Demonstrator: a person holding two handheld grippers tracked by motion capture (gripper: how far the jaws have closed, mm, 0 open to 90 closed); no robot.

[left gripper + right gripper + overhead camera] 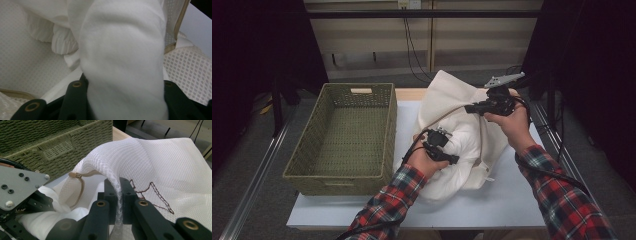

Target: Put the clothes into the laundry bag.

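Note:
A white mesh laundry bag [451,92] with a tan-trimmed mouth lies on the table, its upper edge lifted. My right gripper [473,107] is shut on that edge, and the mesh [162,162] is pinched between its jaws [117,188]. My left gripper [452,159] reaches into the bag's mouth. It is shut on a thick fold of white cloth [120,50], which bulges between its jaws [123,83]. More white cloth [62,42] lies inside against the mesh lining. The left gripper's grey plate [15,187] is beside the bag opening.
An olive woven basket [343,176] stands on the left part of the table, close to the bag; its handle side [52,151] faces the right gripper. The white tabletop [507,200] extends to the front right. Dark curtains flank the table.

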